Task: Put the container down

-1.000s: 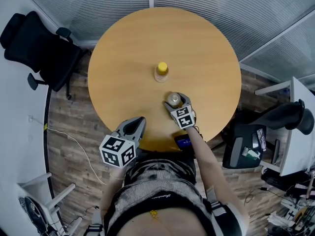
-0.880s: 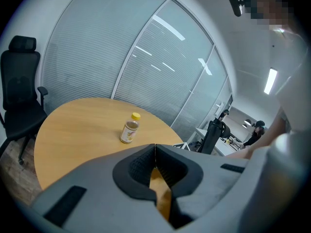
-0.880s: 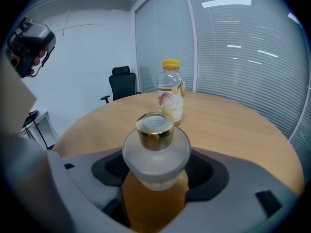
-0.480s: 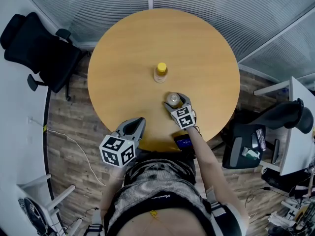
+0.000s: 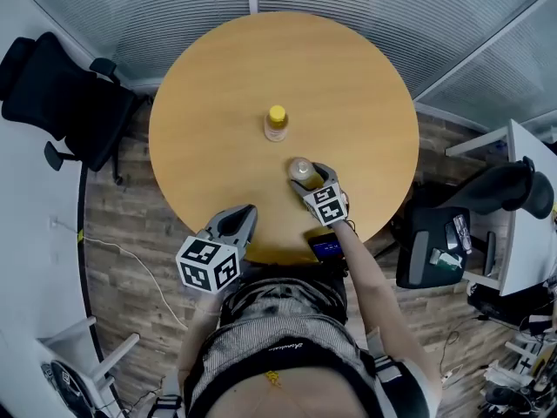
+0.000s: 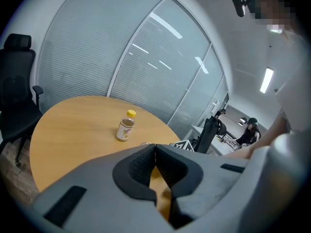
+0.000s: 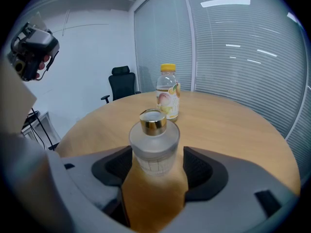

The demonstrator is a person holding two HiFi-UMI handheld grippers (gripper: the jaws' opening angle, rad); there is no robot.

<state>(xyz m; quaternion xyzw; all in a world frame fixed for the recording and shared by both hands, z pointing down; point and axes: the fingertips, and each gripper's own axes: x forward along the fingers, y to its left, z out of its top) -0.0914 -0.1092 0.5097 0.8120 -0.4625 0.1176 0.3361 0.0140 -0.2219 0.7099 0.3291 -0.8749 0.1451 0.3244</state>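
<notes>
**Container upright in the right tongs, low over the near side of the desk**

The frosted glass container (image 5: pixel 300 171) stands with its long axis vertical and its gold cap (image 7: pixel 153 122) on top. It sits at about 5 o'clock from the middle of the round desk (image 5: pixel 218 103), a little in from the edge. The right tongs (image 5: pixel 310 179) reach it from its own 5 o'clock side. Their two pads press on its left and right flanks, spread only as far as its body is wide, so the grip looks closed on it.

In the right gripper view its base seems level with the wood, but I cannot tell for certain whether it touches. If it does, letting go only calls for spreading the pads and drawing back toward 5 o'clock, along the line they came in on.

A yellow-capped drink bottle (image 5: pixel 277 123) stands upright at the container's 11 o'clock, well apart and beyond it, so it does not block that path back.

The left tongs (image 5: pixel 242 220) hang at the desk's 7 o'clock rim. Their pads are pressed together with nothing between them, and they are the farther pair.
</notes>
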